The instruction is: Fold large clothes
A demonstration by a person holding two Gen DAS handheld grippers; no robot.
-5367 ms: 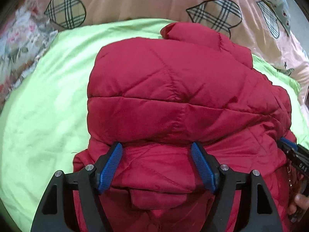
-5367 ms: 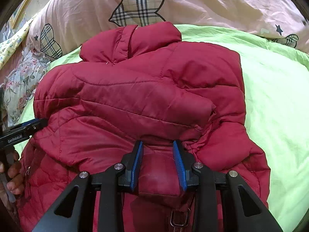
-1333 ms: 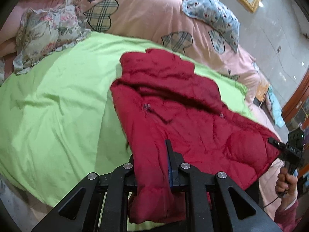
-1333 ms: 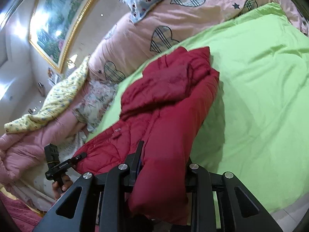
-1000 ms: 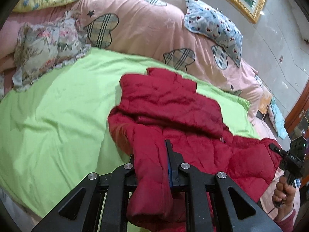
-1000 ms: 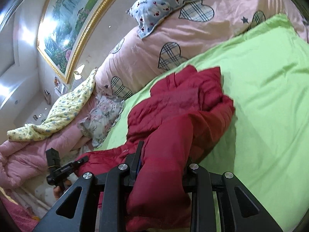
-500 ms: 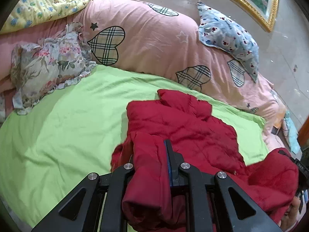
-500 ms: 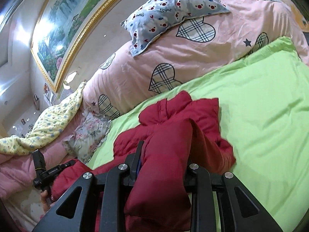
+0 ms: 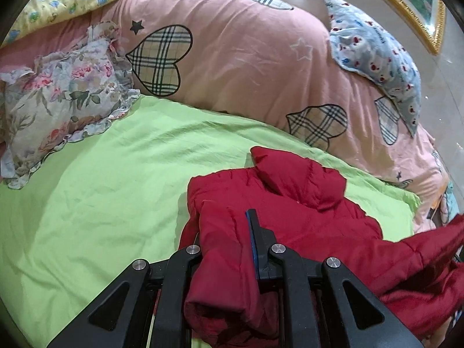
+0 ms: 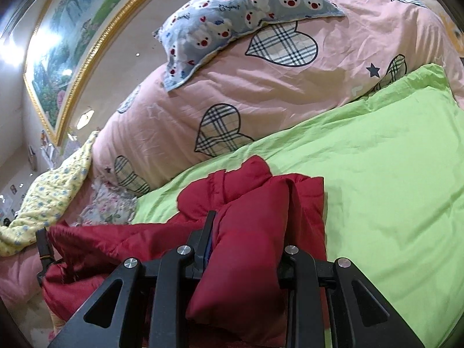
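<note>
Jacket (image 9: 304, 208) on sheet (image 9: 116, 188), before quilt (image 9: 246, 58)

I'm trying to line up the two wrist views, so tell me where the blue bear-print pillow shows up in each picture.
Left wrist view: the blue bear-print pillow lies at the upper right, on top of the pink heart-print duvet, below the gold picture frame.
Right wrist view: the pillow lies at the top centre, on the same duvet's crest.
Shared landmark: the red padded jacket on the green sheet, low in the centre of both views.

A green-sheeted bed (image 9: 116, 191) carries a red jacket (image 9: 304, 203) and pillows (image 9: 63, 98).
</note>
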